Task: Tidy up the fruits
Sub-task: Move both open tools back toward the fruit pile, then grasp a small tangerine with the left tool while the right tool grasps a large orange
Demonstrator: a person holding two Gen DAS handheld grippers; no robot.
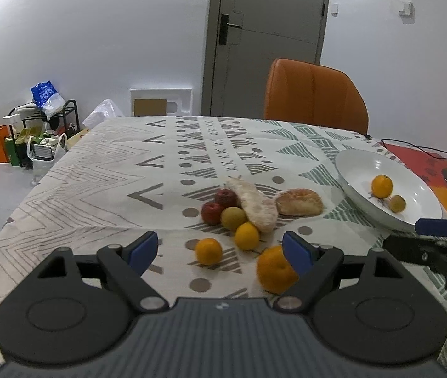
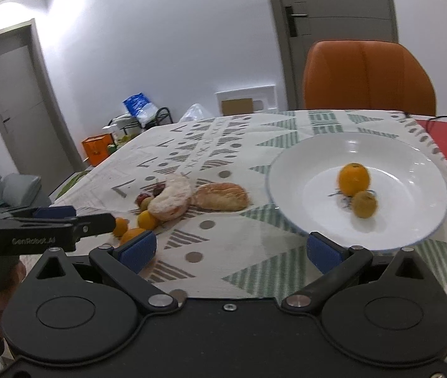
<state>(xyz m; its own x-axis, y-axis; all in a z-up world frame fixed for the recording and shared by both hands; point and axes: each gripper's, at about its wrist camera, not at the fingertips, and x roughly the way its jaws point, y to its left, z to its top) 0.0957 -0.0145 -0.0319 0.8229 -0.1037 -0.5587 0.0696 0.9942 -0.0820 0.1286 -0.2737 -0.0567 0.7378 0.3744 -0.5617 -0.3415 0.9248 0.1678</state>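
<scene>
Where fruit clusters, bread loaf seemingly overlapping apples

In the right wrist view the left gripper hides part of two oranges at nine o'clock, and the plate's fruit is blurred. The big orange sits partly behind a blue finger. The right gripper is cut off at three o'clock.

We see an orange padded chair, a grey door, two pale bread rolls and a patterned tablecloth.
</scene>
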